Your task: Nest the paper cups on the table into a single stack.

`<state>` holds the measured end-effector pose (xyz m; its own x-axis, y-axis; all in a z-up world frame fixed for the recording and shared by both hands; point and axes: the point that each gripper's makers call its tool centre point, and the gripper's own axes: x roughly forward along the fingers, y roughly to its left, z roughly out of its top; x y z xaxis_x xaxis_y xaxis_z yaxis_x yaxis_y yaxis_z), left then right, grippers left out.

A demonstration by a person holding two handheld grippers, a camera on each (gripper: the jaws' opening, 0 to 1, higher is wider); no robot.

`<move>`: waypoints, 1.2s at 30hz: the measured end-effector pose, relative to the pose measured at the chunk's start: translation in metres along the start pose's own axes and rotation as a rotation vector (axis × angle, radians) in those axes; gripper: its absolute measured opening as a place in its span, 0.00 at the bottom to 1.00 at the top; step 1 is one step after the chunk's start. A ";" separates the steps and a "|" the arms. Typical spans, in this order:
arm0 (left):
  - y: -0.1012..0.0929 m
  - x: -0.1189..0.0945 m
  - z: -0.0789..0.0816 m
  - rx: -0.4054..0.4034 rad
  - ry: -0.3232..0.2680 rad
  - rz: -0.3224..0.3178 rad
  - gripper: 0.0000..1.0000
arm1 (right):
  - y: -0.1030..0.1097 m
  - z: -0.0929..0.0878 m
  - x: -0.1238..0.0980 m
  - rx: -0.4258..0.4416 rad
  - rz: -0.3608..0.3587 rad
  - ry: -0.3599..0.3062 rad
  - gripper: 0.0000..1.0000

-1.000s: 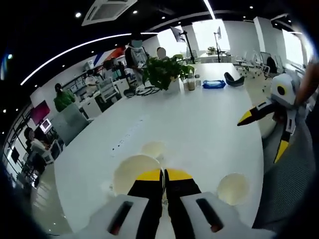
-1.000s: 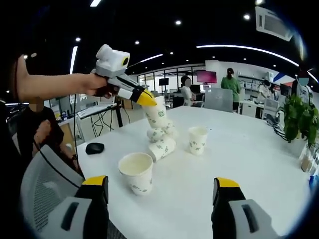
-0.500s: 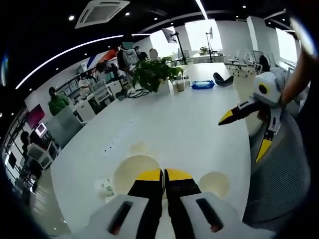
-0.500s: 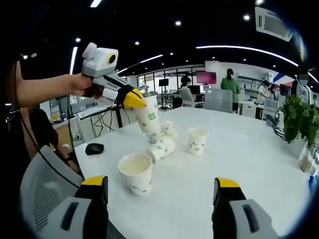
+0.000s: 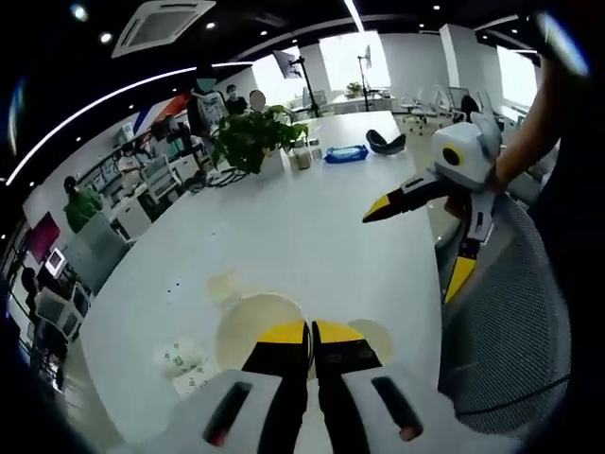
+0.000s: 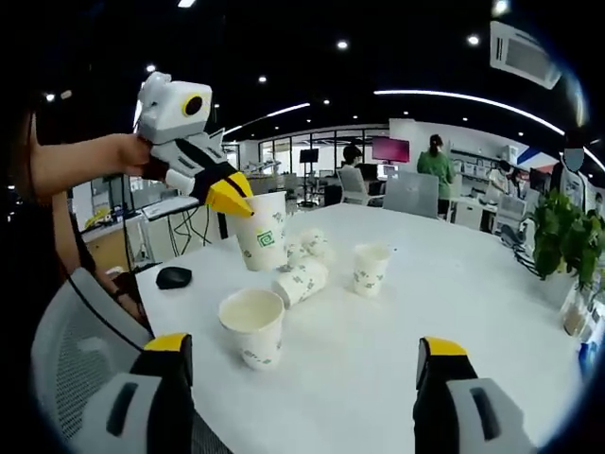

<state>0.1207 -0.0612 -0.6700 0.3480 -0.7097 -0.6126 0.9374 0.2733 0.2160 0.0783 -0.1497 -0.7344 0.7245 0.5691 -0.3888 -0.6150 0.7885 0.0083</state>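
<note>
Lifted cup awaited nesting.
Left gripper (image 6: 230, 198) pinched a white printed paper cup (image 6: 261, 233); the right gripper (image 6: 301, 364), jaws wide, held nothing, likely next taking the open-mouthed near-edge cup (image 6: 252, 324).

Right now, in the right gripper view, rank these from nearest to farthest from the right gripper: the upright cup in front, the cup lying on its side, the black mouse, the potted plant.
1. Upright cup, just ahead, left of centre.
2. Cup lying on its side, behind it.
3. Black mouse, near the table's left edge; too close to the lying cup to rank firmly.
4. Potted plant, far right.

The left hand-held gripper (image 6: 230, 197) has carried its paper cup (image 6: 261, 232) lower, nearer.
</note>
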 end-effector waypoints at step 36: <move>-0.053 0.028 -0.010 0.065 0.036 -0.143 0.00 | -0.005 -0.005 0.000 0.020 -0.013 0.019 0.97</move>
<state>0.0810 -0.0887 -0.7062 0.2112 -0.7146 -0.6669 0.9767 0.1279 0.1723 0.0793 -0.1551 -0.7392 0.7264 0.5545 -0.4060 -0.5992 0.8004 0.0212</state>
